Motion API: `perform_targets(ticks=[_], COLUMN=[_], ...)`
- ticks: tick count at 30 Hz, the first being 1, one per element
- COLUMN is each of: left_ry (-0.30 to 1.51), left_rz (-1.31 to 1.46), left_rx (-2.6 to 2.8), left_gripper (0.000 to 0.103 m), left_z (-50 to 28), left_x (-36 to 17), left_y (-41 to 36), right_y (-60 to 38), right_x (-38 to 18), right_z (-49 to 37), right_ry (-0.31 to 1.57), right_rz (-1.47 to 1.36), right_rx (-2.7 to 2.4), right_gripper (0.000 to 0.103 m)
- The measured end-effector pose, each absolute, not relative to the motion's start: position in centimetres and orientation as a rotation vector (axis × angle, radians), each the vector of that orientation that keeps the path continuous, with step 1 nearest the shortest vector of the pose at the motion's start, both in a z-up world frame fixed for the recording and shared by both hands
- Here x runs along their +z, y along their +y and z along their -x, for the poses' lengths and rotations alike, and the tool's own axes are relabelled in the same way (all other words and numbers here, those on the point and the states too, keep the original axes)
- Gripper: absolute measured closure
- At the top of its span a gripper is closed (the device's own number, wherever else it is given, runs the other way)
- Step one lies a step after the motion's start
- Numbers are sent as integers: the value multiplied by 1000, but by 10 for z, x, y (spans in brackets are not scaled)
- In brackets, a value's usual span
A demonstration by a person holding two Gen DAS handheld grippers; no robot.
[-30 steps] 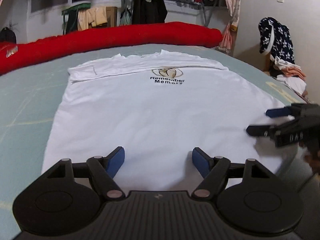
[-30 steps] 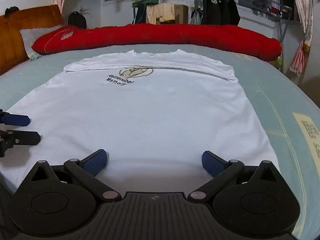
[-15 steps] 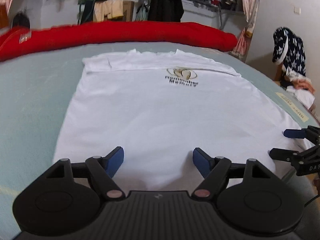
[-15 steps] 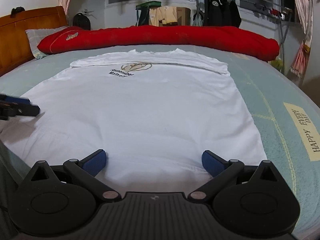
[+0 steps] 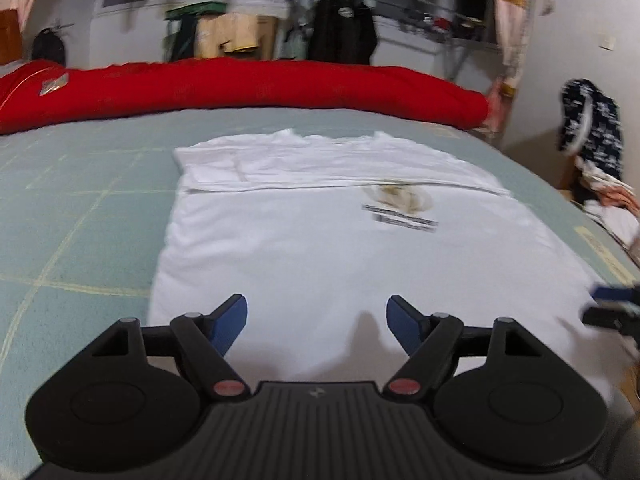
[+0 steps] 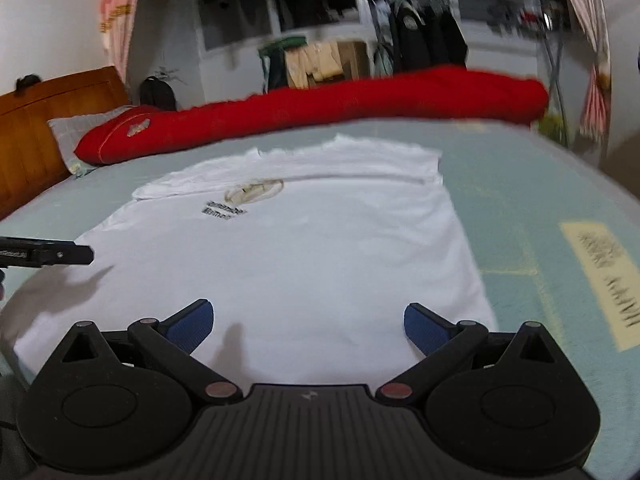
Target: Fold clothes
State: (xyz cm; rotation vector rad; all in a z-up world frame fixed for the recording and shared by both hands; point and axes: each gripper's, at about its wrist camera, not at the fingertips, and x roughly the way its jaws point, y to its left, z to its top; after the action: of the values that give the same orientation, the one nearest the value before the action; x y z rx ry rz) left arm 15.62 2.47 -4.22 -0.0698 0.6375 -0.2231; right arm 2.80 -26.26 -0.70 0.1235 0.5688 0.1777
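Left gripper: blue pads apart, nothing between them, bottom centre of the left wrist view, above the near hem of the white T-shirt. Right gripper: pads apart, likewise empty, above the hem in its own view. Each gripper's tip shows at the side edge of the other's frame. T-shirt lies flat on the pale green bedsheet, sleeves folded in across the far end, printed logo facing up. Beyond it, a red duvet roll spans the upper frame. Both views blurred.
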Motion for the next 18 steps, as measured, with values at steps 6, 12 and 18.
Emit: perform_targets(ticks=[6,12,18], left_ry=[672,610,691], left_rz=[209,152,118], left_rx=[-135,-231,-136], left_gripper=[29,25,25], left_z=[-169,-181,-214], left_x=[-47,-25,-57], left_y=[74,49,44], right_y=[-261,-257,-256], right_x=[-27,-29,-27], right_z=[-24,-22,-21], right_ry=[565,571,581], right_rz=[-97,-66,-58], right_rx=[171,165,160], right_gripper=[0,0,0])
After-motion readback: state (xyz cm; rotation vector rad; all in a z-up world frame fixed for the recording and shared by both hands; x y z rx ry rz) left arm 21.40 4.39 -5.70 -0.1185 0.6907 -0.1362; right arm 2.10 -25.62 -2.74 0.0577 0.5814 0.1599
